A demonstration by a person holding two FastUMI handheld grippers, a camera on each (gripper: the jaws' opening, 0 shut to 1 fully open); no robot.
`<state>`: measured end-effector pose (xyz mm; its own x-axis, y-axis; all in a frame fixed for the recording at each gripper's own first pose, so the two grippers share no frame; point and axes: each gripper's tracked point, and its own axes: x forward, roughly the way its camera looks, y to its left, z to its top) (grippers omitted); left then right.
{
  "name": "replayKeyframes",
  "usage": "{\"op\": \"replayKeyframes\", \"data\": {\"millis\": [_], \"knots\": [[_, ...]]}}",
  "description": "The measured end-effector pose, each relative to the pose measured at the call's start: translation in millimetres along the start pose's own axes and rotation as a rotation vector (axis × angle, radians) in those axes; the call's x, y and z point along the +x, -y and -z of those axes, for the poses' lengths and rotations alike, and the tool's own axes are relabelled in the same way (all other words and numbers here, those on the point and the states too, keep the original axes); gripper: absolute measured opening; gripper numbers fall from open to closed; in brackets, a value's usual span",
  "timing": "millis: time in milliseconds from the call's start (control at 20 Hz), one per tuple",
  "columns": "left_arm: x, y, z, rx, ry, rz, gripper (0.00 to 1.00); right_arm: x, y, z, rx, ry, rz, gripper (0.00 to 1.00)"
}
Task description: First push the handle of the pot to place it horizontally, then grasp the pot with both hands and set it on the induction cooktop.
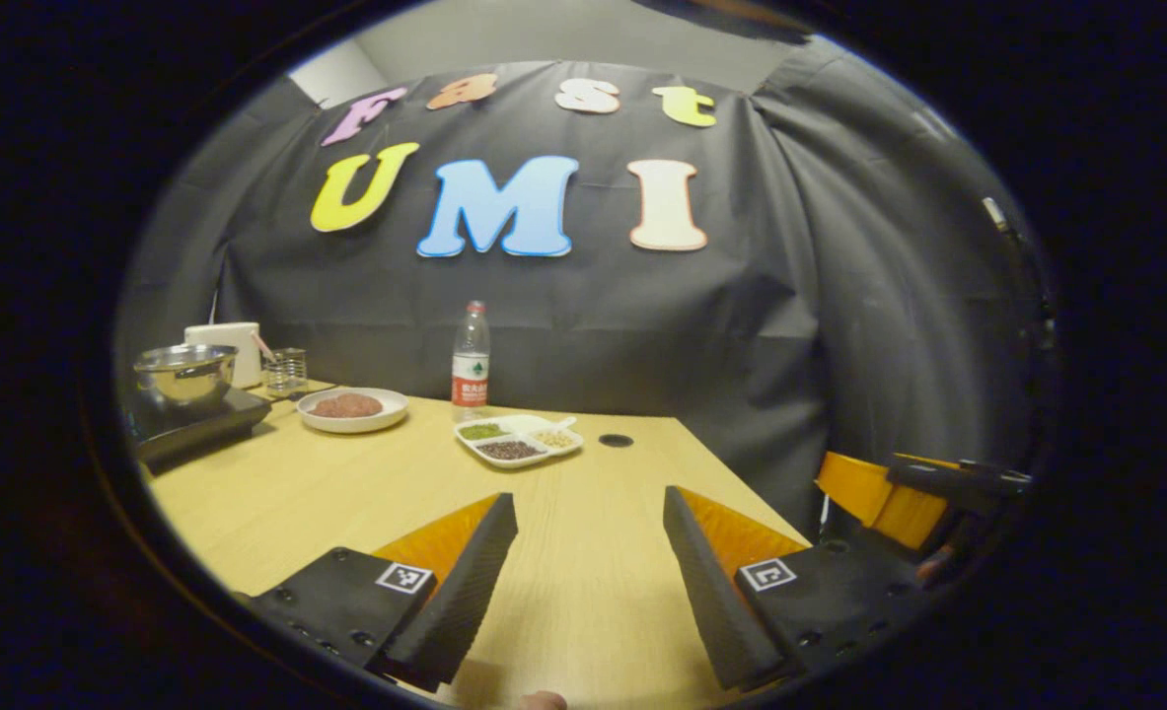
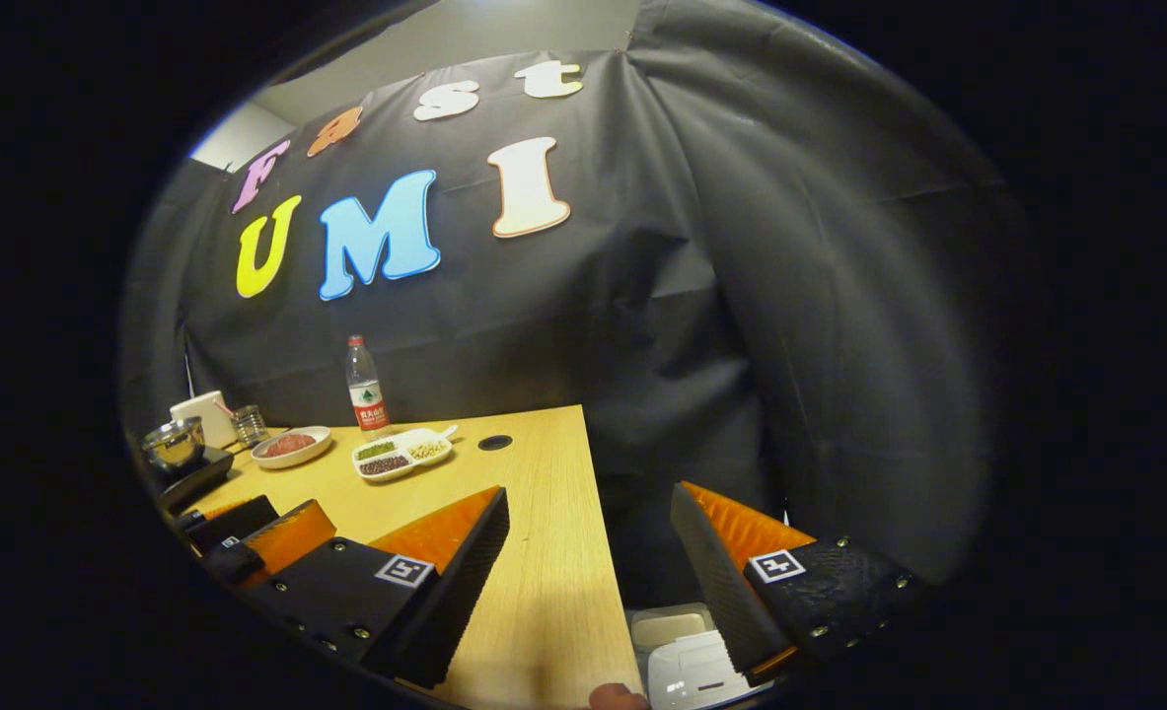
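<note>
Both tongs, left (image 1: 591, 582) and right (image 2: 591, 582), hang spread over the wood-grain worktop (image 1: 346, 483). Shiny steel pot (image 1: 184, 373) sits on the flat dark cooktop (image 1: 198, 426). Bottle (image 1: 471, 357) label too small to read.

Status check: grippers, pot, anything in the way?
Left gripper open, empty. Right gripper open, empty. Pot on the cooktop, far left. Nothing between.

You've got open worktop (image 1: 563, 552) across the lower middle of the left gripper view. Upper left is crowded: plate (image 1: 353, 408), divided tray (image 1: 518, 440) and bottle (image 1: 471, 357) stand near the pot (image 1: 185, 372).
</note>
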<state>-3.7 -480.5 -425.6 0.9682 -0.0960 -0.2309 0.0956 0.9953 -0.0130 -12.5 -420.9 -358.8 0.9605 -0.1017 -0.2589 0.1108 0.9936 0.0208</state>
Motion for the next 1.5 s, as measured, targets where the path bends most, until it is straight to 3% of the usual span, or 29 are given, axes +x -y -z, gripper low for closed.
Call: {"op": "replayKeyframes", "data": {"millis": [50,150,300,400,500,600,700,800,850,950,1000,1050,1100,1150,1200,1300,1500], "knots": [[-13.4,-0.2,0.0,0.026,0.006,-0.025,1.00,-1.8,1.9,8.6,-0.006,-0.030,-0.001,1.00],[-27.9,-1.9,-0.3,0.048,0.026,-0.047,0.97,-7.6,7.9,2.1,-0.015,-0.005,0.018,0.95],[-46.8,2.7,12.1,0.038,-0.014,-0.048,1.00,-23.7,-8.8,7.6,-0.059,0.006,-0.024,1.00],[-68.1,9.1,-1.9,0.051,0.057,-0.053,1.00,-45.6,-19.2,0.1,-0.119,0.067,-0.063,1.00],[-79.2,9.8,-3.9,0.054,0.089,-0.050,0.97,-63.3,-11.0,7.4,-0.102,0.055,-0.046,0.98],[-88.4,9.8,-6.6,0.054,0.122,-0.047,1.00,-82.4,-14.9,-4.6,-0.110,0.137,-0.050,0.98],[-76.8,10.2,3.8,0.049,0.074,-0.049,0.98,-88.9,-11.4,-4.6,-0.108,0.148,-0.051,0.98],[-83.4,14.5,-4.6,0.059,0.112,-0.044,0.99,-86.9,-14.7,3.8,-0.113,0.133,-0.051,0.98],[-80.0,12.9,-0.9,0.052,0.106,-0.047,0.92,-87.7,-12.9,-4.4,-0.097,0.147,-0.046,1.00],[-76.3,12.2,1.3,0.065,0.104,-0.047,0.93,-87.4,-15.1,3.0,-0.101,0.132,-0.048,0.99],[-75.8,11.5,0.5,0.056,0.104,-0.049,1.00,-88.8,-14.6,0.6,-0.098,0.136,-0.048,1.00],[-78.3,11.8,-0.2,0.062,0.110,-0.048,1.00,-87.6,-14.7,1.5,-0.096,0.129,-0.048,1.00],[-77.5,12.6,-1.3,0.065,0.114,-0.049,0.92,-88.9,-15.5,3.9,-0.102,0.131,-0.051,1.00],[-78.1,12.8,-0.4,0.066,0.112,-0.050,1.00,-88.0,-14.1,0.9,-0.094,0.135,-0.049,1.00],[-76.6,11.6,0.5,0.062,0.110,-0.052,0.91,-87.5,-15.8,1.3,-0.094,0.135,-0.050,1.00],[-77.9,12.4,-1.0,0.064,0.112,-0.051,0.97,-88.4,-15.4,1.3,-0.096,0.134,-0.052,0.99],[-77.4,12.7,-0.6,0.063,0.111,-0.051,0.97,-87.9,-15.6,1.2,-0.094,0.134,-0.052,1.00]]}}
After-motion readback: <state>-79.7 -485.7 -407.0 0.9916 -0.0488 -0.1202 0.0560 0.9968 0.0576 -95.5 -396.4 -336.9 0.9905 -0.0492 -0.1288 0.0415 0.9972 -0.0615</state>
